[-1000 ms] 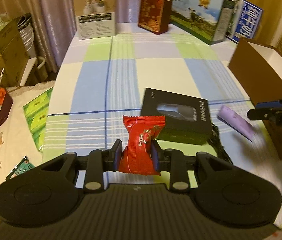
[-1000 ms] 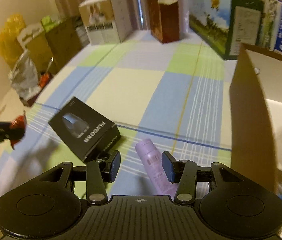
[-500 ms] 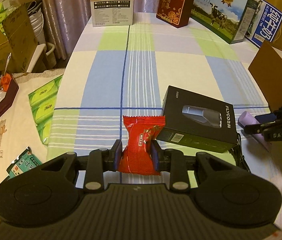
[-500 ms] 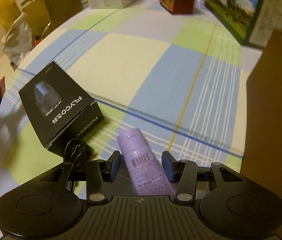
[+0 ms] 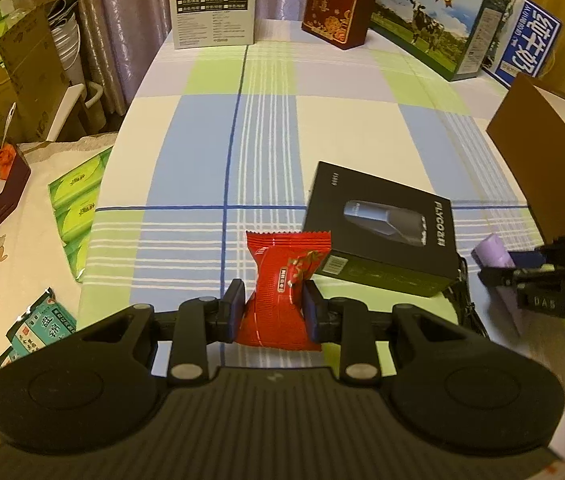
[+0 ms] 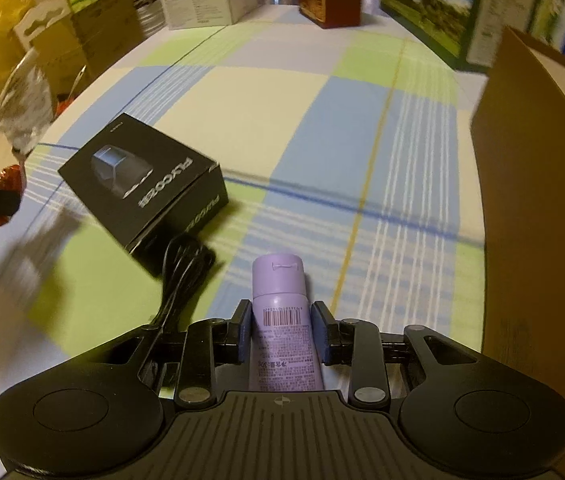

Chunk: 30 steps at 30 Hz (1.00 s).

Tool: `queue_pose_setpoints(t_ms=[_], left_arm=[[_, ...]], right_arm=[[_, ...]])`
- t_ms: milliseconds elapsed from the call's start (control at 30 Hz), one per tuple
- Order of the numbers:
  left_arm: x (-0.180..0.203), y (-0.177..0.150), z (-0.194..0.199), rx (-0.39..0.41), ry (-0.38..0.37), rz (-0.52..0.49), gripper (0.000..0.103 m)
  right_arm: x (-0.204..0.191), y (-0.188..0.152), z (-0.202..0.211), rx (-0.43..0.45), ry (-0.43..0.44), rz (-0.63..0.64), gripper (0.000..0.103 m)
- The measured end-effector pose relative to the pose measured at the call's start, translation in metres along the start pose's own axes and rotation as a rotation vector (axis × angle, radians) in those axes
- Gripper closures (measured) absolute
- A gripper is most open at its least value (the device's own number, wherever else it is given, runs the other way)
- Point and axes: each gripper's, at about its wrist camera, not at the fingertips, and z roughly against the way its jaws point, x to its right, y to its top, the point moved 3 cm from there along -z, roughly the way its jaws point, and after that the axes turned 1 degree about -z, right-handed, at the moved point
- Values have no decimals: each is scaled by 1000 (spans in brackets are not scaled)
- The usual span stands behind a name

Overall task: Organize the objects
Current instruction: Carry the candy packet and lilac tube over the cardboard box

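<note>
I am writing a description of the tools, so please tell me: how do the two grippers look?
Both the left gripper and the right gripper are matte black, with a ribbed body, two round discs, silver rivets and dark blue pads. In the left wrist view, the right one shows pale letters "DAS".

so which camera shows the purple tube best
The right wrist view: the purple tube lies centred between the right hand-held gripper fingers, its cap and barcode label readable. The left wrist view catches only its cap end at the right edge, mostly hidden behind that gripper.
</note>
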Motion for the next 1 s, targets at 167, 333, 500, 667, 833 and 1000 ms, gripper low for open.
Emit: queue_pose_setpoints(t_ms=[167,333,500,667,833,1000], left_arm=[[8,-5,5,4,-13,-16,77],[19,-11,12,10,-31,-38,77],[34,-16,20,20,-55,-64,77],[50,-23,26,24,-75,-90,77],[65,-29,32,24,-93,-108,77],[78,-37,37,21,-105,-123,77]], right_arm=[[3,-20,17,-2,24,-70,75],[9,-41,37,18,57,-146,75],[15,-55,61,61,82,-200,75],[18,-65,83,107,92,-238,75],[21,-73,104,155,100,-258,75],[25,-81,120,189,109,-273,75]])
